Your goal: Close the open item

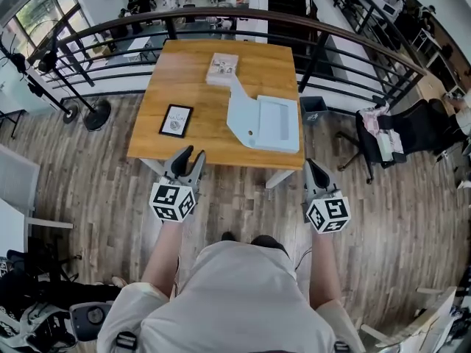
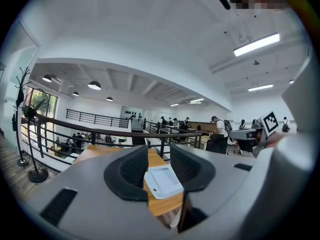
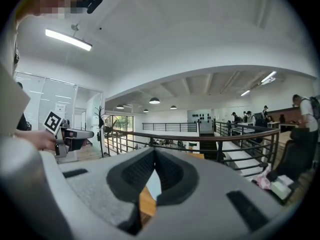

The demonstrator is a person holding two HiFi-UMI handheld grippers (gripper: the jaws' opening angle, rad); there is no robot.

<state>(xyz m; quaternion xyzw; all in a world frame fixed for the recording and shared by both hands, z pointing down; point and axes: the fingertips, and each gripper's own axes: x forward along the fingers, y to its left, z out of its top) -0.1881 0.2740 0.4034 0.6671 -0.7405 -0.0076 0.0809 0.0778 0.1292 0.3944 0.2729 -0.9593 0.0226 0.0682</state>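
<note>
A pale blue flat case (image 1: 265,120) lies open on the wooden table (image 1: 199,87), its lid folded out toward the left. Both grippers hover in front of the table's near edge, apart from the case. My left gripper (image 1: 193,153) is open and holds nothing. In the left gripper view the case (image 2: 162,181) shows through the gap of the left gripper (image 2: 159,156). My right gripper (image 1: 310,163) is shut with its tips together and nothing between them. In the right gripper view, below the right gripper (image 3: 154,153), a pale sliver of the case (image 3: 154,186) is visible.
On the table also lie a black framed card (image 1: 176,120) at the near left and a booklet (image 1: 222,68) at the back. A curved dark railing (image 1: 309,28) runs behind. An office chair (image 1: 401,134) stands at the right, a stand base (image 1: 96,114) at the left.
</note>
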